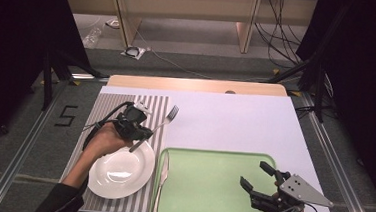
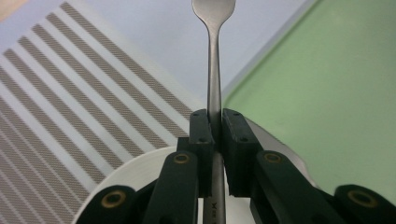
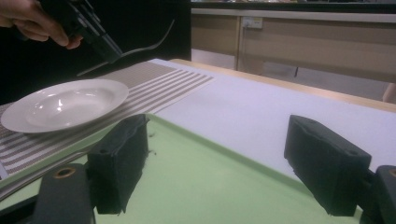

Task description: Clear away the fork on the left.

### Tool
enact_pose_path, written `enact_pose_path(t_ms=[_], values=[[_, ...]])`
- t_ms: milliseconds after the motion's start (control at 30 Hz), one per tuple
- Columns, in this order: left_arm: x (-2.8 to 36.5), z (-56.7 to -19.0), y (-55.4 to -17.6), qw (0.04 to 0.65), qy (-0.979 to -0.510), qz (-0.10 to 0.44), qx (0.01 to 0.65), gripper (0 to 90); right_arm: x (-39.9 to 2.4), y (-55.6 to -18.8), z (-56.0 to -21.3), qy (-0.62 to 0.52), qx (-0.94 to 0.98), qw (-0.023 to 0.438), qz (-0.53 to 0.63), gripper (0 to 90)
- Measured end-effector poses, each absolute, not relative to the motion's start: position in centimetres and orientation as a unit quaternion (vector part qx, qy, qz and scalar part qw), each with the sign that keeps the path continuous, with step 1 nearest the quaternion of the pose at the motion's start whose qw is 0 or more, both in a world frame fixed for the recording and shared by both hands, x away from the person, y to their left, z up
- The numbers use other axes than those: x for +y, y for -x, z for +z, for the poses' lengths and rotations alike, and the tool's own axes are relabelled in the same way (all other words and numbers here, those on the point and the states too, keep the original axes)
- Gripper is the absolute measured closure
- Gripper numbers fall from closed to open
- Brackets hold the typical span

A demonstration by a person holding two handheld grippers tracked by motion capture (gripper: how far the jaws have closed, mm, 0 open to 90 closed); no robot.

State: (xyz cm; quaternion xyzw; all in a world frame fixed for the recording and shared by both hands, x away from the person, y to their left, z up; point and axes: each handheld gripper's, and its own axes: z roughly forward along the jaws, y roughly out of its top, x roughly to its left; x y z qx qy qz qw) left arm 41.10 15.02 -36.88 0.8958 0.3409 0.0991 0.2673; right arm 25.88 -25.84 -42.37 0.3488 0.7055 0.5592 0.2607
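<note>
So the left hand-held gripper (image 1: pixel 141 133) was clamped on a fork (image 1: pixel 160 124) partway along the handle, holding it up over the far rim of the white plate (image 1: pixel 121 169), tines pointing away toward the back of the bench (image 1: pixel 235 122). The plate sat on a striped placemat (image 1: pixel 106 111), pretty close to the placemat's right edge, and the green tray (image 1: pixel 210 188) started just beside that edge. Something thin and silver (image 1: pixel 161 182) lay along the tray's left rim, couldn't tell what exactly.

The right hand-held gripper (image 1: pixel 254 183) was hanging over the right part of the tray with its jaws spread wide, nothing in them. Loads of open room there: the tray's middle was bare and the white sheet behind it was bare all the way to the wooden back edge.

The left gripper view gave the good look at the grip: both pads squeezed flat on the fork's (image 2: pixel 214 70) neck, with the plate's (image 2: pixel 140 163) rim underneath and the tray's (image 2: pixel 327 93) corner off to one side. The right gripper view showed the fork's (image 3: pixel 144 46) height instead, clearly lifted off the plate (image 3: pixel 65 105), plus the curve of the tines, which the high view flattened out.
</note>
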Motion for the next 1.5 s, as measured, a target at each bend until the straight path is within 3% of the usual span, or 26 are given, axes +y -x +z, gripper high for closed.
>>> enact_pose_path(t_ms=[467, 1500], values=[[12.6, -38.1, -37.4, 0.288, -0.900, 0.074, 0.319, 82.5, -25.8, -25.8, -42.4, -0.348, 0.705, 0.260, 0.560, 22.4], [6.2, -42.3, -32.0, 0.238, -0.935, -0.032, 0.260, 82.5, -25.8, -25.8, -42.3, -0.344, 0.704, 0.264, 0.562, 22.4]])
